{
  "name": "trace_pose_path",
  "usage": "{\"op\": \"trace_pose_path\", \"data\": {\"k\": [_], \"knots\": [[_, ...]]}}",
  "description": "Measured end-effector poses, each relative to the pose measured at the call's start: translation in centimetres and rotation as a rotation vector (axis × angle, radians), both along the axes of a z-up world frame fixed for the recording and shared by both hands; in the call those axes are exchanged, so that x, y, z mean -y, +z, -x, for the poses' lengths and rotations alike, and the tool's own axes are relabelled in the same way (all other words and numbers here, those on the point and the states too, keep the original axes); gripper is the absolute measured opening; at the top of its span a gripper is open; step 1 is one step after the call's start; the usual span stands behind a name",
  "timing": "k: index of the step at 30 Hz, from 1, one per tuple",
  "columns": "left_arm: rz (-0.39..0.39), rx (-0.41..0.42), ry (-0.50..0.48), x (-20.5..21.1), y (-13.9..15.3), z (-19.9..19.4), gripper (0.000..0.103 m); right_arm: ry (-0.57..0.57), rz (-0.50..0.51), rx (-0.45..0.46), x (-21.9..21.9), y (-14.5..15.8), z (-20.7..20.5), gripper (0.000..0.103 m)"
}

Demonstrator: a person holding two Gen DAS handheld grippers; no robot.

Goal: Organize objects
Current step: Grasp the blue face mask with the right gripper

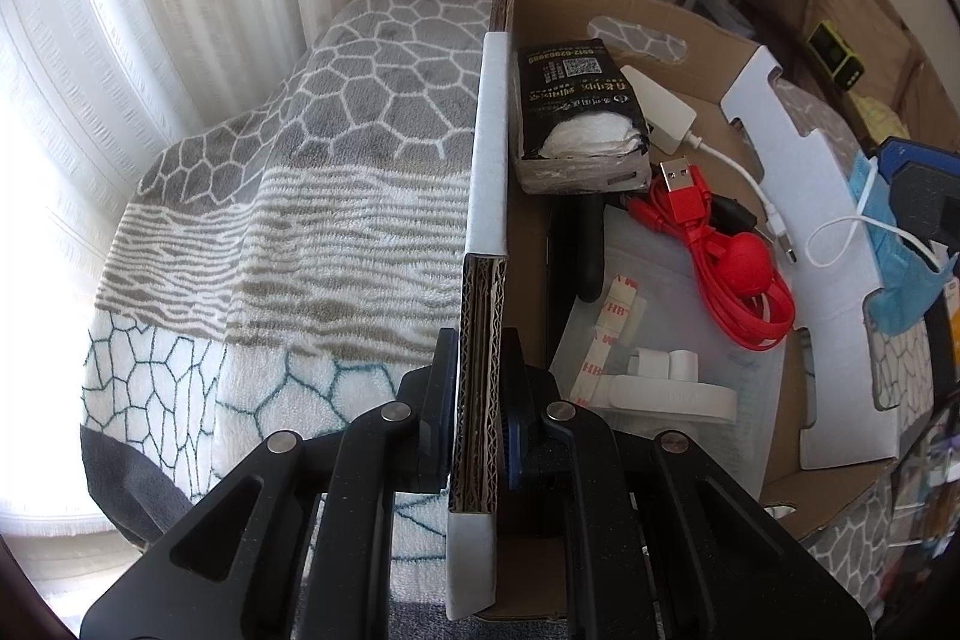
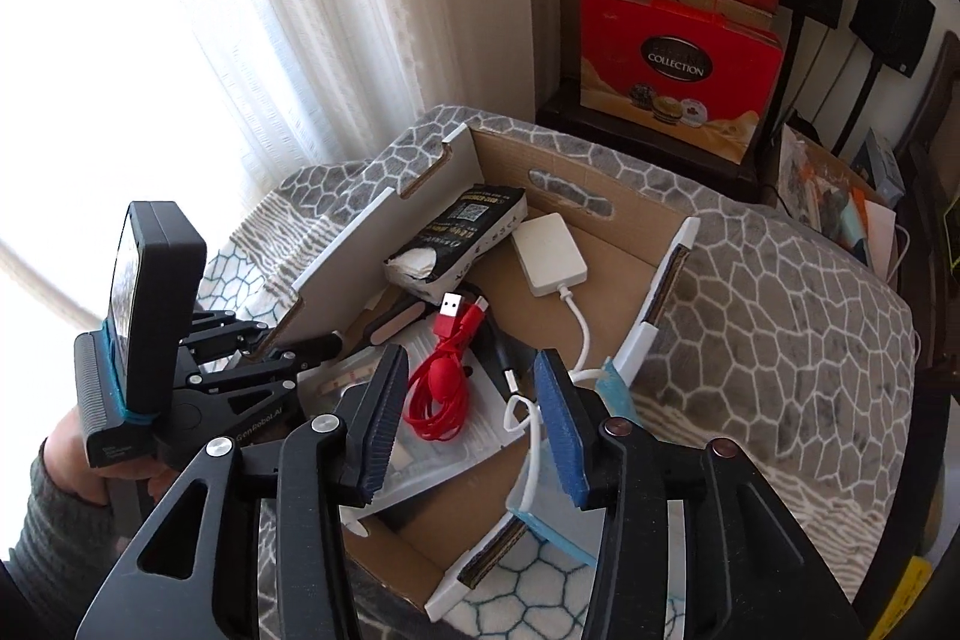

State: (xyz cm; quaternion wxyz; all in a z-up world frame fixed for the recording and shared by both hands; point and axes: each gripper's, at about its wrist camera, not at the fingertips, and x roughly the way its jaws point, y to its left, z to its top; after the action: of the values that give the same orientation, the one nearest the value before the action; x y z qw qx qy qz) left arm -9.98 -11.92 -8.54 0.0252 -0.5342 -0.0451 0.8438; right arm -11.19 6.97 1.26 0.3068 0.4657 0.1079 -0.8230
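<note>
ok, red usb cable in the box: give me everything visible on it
The red cable is flat, glossy and loosely coiled, with a round red ball-like part at its middle. Its red USB-A plug, metal end exposed, points toward the black tissue pack. It lies inside the cardboard box on a clear plastic bag, beside the white cable. Neither gripper touches it.

Two black grippers and one hand

The left gripper (image 1: 478,388) and the right gripper (image 2: 474,418) had black arms with round silver screws. The right one had blue ridged pads (image 2: 561,427). At the lower left, bare skin of the left hand (image 2: 78,460) showed above a dark grey-green sleeve (image 2: 54,526).
</note>
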Motion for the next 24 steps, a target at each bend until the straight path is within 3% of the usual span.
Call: {"op": "trace_pose_path", "data": {"k": [10, 18, 24], "knots": [[0.004, 0.001, -0.001, -0.1, 0.0, 0.0, 0.011, -0.075, -0.019, -0.039, -5.3, 1.2, 0.1, 0.058], [0.004, 0.000, 0.002, -0.2, 0.0, -0.2, 0.011, -0.146, -0.033, -0.021, -10.7, 0.1, 0.8, 0.059], [0.005, 0.001, 0.002, -0.3, 0.0, -0.2, 0.011, -0.114, -0.048, -0.005, -12.6, -1.3, -0.4, 0.059]]}}
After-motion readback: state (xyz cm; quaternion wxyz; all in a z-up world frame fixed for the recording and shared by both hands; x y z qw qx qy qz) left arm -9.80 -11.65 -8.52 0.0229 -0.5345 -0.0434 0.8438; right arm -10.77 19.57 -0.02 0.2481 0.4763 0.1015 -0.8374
